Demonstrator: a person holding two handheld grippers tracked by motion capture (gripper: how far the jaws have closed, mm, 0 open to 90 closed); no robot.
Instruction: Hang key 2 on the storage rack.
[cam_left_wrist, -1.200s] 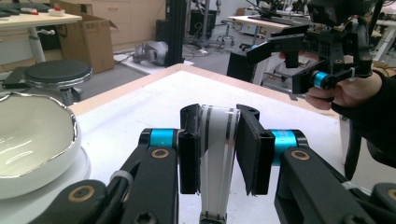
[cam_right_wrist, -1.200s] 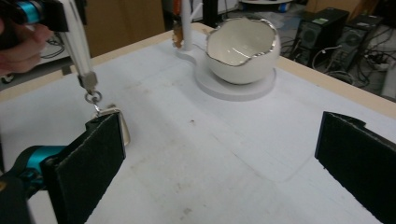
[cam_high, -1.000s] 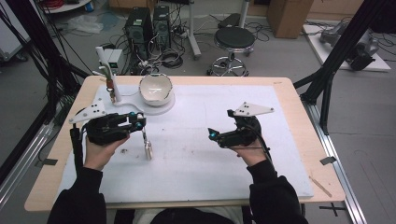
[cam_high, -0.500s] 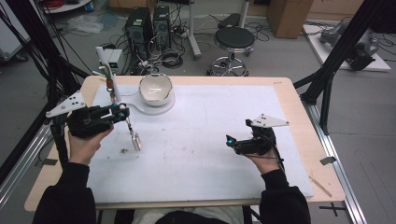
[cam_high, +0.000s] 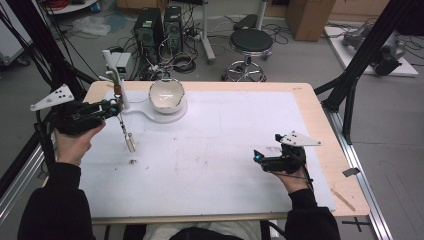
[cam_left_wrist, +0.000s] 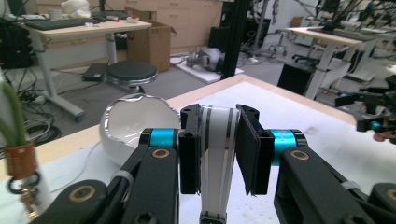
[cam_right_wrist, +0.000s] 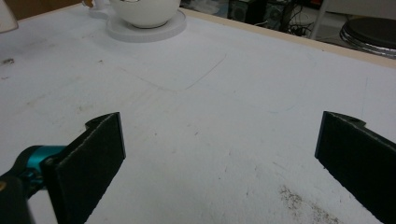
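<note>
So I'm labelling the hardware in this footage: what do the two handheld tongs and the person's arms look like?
Both tongs are black-bodied. The left tongs and the right tongs each carry a pale grey three-cornered plate with dark dots on top. Teal collars sit behind the flat black rectangular pads, with brass-coloured pivot screws on the links. A thin dark cable trails from the right one. The person wears dark long sleeves.

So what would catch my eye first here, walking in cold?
Probably the left gripper at the table's left, its jaws shut on a white strap that dangles over the mat. Just behind it, a glossy white bowl sits on a round stand, and the right gripper hovers open at the near right.
</note>
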